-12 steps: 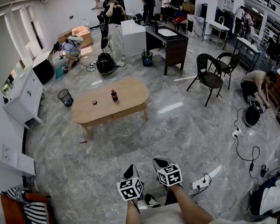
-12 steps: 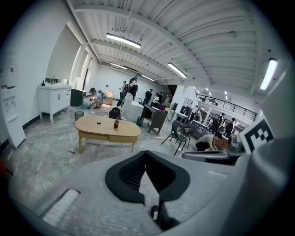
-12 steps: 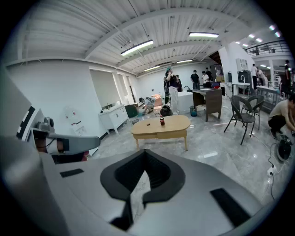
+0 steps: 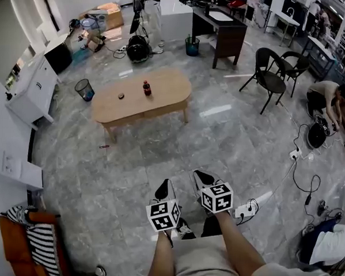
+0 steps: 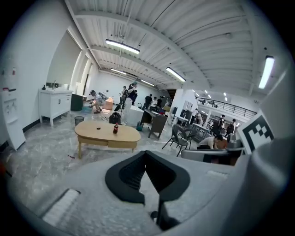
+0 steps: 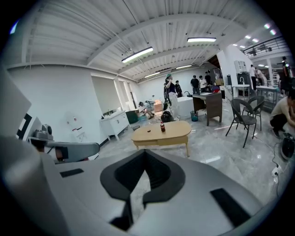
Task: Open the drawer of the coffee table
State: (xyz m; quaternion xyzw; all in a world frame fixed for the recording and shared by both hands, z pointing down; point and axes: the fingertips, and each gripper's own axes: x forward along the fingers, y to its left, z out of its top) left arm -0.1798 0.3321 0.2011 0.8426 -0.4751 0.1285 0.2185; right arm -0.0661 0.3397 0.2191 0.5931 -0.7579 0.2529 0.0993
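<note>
Head view: table (image 4: 164, 94) well ahead across the floor, bottle (image 4: 147, 88) upright on it. Left gripper (image 4: 162, 191) and right gripper (image 4: 202, 181) low, side by side, far from it.

Left gripper view: jaws clenched, empty. Drawer (image 5: 121, 144) front looks shut.

Right gripper view: jaws clenched, empty.

Risk: clenched jaws cannot take the drawer front unless parted first; a hard tug could jolt the table and topple the bottle.
</note>
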